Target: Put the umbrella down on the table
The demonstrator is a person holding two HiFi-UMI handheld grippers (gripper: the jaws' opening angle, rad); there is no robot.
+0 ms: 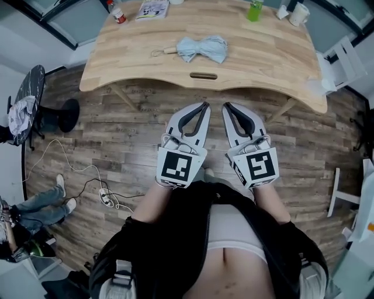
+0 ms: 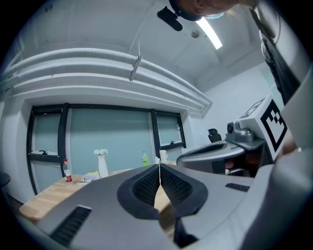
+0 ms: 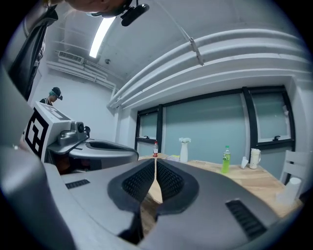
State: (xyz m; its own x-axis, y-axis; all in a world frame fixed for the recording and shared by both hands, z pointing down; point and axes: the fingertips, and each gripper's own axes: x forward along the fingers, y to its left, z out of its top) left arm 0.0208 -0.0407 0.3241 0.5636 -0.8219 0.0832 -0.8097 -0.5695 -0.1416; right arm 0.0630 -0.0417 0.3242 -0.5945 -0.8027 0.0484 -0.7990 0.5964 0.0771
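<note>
Crumpled pale-blue umbrella on wooden table

You hold one left gripper and one right gripper; one tabletop carries one umbrella, one green bottle, one red-capped bottle.

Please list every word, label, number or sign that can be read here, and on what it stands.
Nothing can be read as text.
The paper on the table: print too small.
The green bottle and red-capped bottle: labels too blurred.
On the left gripper and right gripper: black square markers only, no letters.
</note>
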